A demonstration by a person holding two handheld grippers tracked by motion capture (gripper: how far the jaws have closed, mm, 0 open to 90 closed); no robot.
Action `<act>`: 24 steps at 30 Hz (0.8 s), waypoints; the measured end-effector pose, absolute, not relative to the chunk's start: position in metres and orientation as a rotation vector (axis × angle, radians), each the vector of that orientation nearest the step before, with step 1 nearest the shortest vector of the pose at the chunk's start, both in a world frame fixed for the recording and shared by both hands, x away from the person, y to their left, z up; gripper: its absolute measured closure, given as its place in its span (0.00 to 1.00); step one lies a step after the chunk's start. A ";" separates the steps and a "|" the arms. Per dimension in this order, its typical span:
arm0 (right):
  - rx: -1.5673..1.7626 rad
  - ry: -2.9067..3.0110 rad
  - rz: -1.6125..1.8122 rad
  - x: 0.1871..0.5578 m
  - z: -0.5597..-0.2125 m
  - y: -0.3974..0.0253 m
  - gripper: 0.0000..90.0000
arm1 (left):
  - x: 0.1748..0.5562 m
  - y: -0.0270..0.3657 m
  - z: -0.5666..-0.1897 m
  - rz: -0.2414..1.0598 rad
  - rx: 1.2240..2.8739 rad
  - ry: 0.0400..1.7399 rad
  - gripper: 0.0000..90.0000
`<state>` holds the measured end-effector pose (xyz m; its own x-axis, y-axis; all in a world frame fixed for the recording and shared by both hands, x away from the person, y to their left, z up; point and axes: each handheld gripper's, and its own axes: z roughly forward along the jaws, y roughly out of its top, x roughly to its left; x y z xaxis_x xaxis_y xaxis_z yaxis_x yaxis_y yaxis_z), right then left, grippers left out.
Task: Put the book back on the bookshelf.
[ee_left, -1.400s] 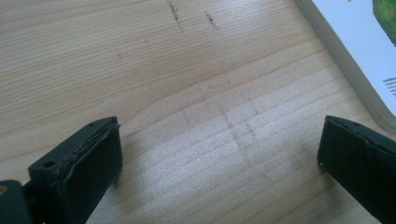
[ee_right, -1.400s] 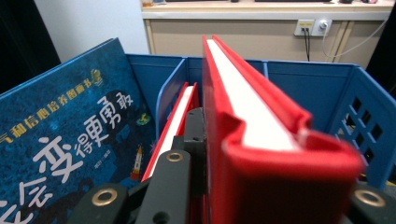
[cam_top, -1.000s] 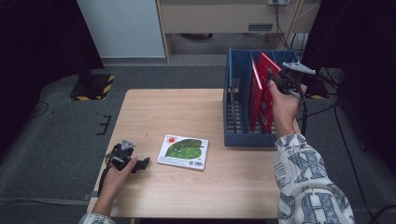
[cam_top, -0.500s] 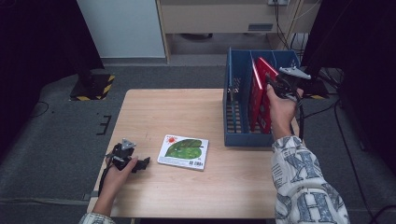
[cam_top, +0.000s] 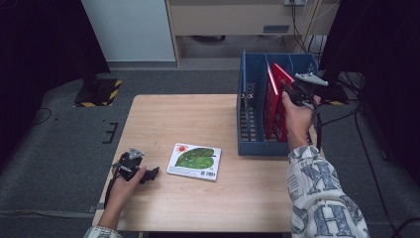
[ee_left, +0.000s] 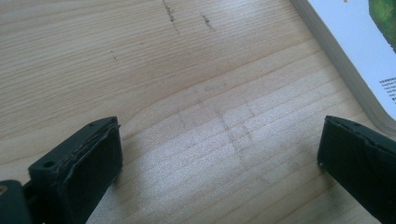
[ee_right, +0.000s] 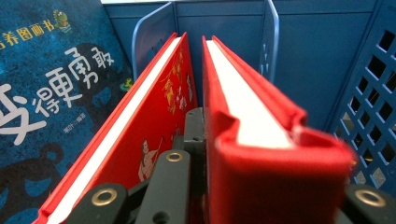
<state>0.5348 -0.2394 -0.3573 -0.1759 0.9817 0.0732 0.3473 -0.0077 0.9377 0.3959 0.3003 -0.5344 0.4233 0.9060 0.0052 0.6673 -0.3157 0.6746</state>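
A blue slotted crate (cam_top: 247, 119) stands at the table's right side with red books (cam_top: 273, 101) upright in it. My right gripper (cam_top: 293, 92) is at the top of the crate, shut on the upper edge of one red hardcover book (ee_right: 252, 116). A second red book (ee_right: 140, 135) stands just left of it, and a dark blue book (ee_right: 46, 93) beyond that. A picture book with a green leaf cover (cam_top: 194, 161) lies flat on the wooden table (cam_top: 198, 119). My left gripper (cam_top: 151, 172) rests on the table left of that book, open (ee_left: 219, 158), nothing between its jaws.
The crate's blue dividers (ee_right: 271, 37) and perforated wall (ee_right: 373, 116) hem in the held book. The leaf book's corner (ee_left: 364, 56) lies just beyond my left gripper's right jaw. Dark floor surrounds the table; a cabinet (cam_top: 233, 15) stands behind.
My right hand has sunk slightly, bringing the held red book a little lower and nearer in the crate. The left gripper and the leaf book have stayed put.
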 end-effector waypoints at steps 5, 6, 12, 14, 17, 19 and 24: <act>1.401 1.606 1.183 0.536 -0.360 -0.239 0.88 | 0.396 0.300 -0.534 0.520 2.085 1.323 0.00; 1.402 1.608 1.182 0.536 -0.361 -0.238 0.88 | 0.396 0.300 -0.534 0.520 2.085 1.323 0.00; 1.418 1.599 1.194 0.536 -0.361 -0.241 0.88 | 0.396 0.300 -0.534 0.520 2.084 1.323 0.00; 1.417 1.596 1.198 0.537 -0.361 -0.242 0.88 | 0.396 0.300 -0.534 0.520 2.084 1.323 0.00; 1.417 1.585 1.203 0.538 -0.362 -0.241 0.88 | 0.396 0.300 -0.534 0.520 2.084 1.323 0.00; 1.415 1.588 1.193 0.538 -0.363 -0.241 0.88 | 0.396 0.300 -0.535 0.521 2.083 1.322 0.00; 1.408 1.615 1.165 0.535 -0.363 -0.240 0.88 | 0.396 0.300 -0.535 0.521 2.084 1.322 0.00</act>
